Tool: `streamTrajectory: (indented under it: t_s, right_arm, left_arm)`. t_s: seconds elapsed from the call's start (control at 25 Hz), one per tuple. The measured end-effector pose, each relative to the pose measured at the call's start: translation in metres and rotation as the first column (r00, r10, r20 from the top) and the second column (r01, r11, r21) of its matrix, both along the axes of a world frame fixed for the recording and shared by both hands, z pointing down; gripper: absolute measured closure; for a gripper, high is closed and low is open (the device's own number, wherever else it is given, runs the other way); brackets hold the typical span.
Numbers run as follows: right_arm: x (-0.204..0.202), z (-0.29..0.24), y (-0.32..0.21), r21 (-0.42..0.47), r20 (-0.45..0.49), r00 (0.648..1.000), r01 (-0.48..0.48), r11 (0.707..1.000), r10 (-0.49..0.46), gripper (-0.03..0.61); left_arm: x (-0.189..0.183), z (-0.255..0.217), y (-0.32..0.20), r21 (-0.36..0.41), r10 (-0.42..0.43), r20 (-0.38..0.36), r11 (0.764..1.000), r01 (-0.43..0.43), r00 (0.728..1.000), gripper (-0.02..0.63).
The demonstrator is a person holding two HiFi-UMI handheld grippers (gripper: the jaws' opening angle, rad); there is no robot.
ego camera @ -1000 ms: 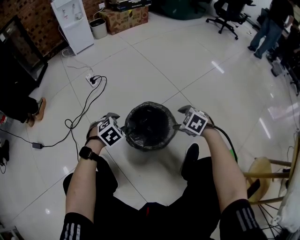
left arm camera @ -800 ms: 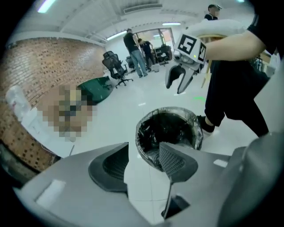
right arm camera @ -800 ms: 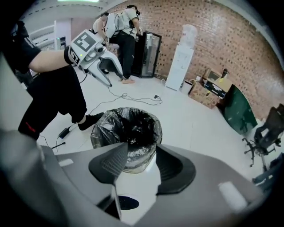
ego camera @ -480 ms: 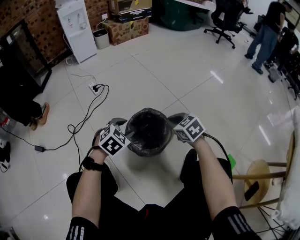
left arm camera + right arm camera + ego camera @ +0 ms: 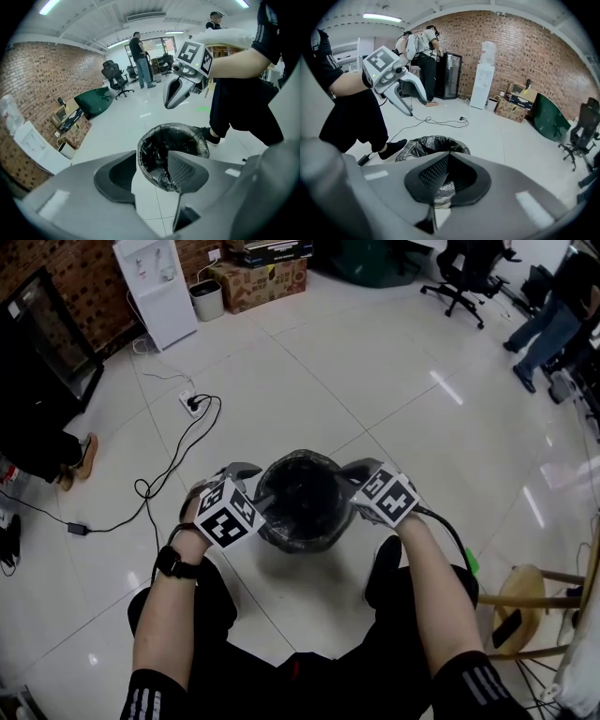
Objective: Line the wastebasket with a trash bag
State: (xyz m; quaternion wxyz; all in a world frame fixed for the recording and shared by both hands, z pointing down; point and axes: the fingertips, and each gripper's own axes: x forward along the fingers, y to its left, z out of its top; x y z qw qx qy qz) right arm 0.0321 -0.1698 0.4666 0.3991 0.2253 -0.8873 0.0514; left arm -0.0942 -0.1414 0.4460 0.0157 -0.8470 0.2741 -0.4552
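The wastebasket [image 5: 302,502] is standing on the floor directly ahead. The left gripper [image 5: 154,169], jaws parted, is facing its rim at 9 o'clock. The right gripper [image 5: 446,177], at 3 o'clock, is apparently pinching the trash bag [image 5: 440,190] overhang. Both are equally near.

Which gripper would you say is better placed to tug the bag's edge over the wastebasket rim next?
Probably the right gripper: its fingers look closed on the trash bag at the wastebasket rim, while the left gripper is open.
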Motion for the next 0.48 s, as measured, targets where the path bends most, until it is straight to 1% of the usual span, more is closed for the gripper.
streamTrajectory:
  t_s: [0.16,0.32,0.48]
  right_arm:
    - [-0.005,-0.007,-0.004,0.005,0.013,1.000,0.013,1.000,-0.014,0.572]
    - [-0.012,-0.011,0.001,0.003,0.027,0.999,0.030,1.000,-0.030,0.572]
    - [-0.014,0.002,0.004,-0.018,-0.010,0.999,0.042,0.999,-0.043,0.572]
  left_arm:
    - [0.001,0.001,-0.001,-0.006,0.006,-0.016,1.000,-0.006,1.000,0.410]
    - [-0.003,0.012,0.007,-0.029,0.033,0.016,0.999,-0.032,0.999,0.410]
    - [-0.006,0.017,0.007,-0.035,0.025,0.019,0.999,-0.024,1.000,0.410]
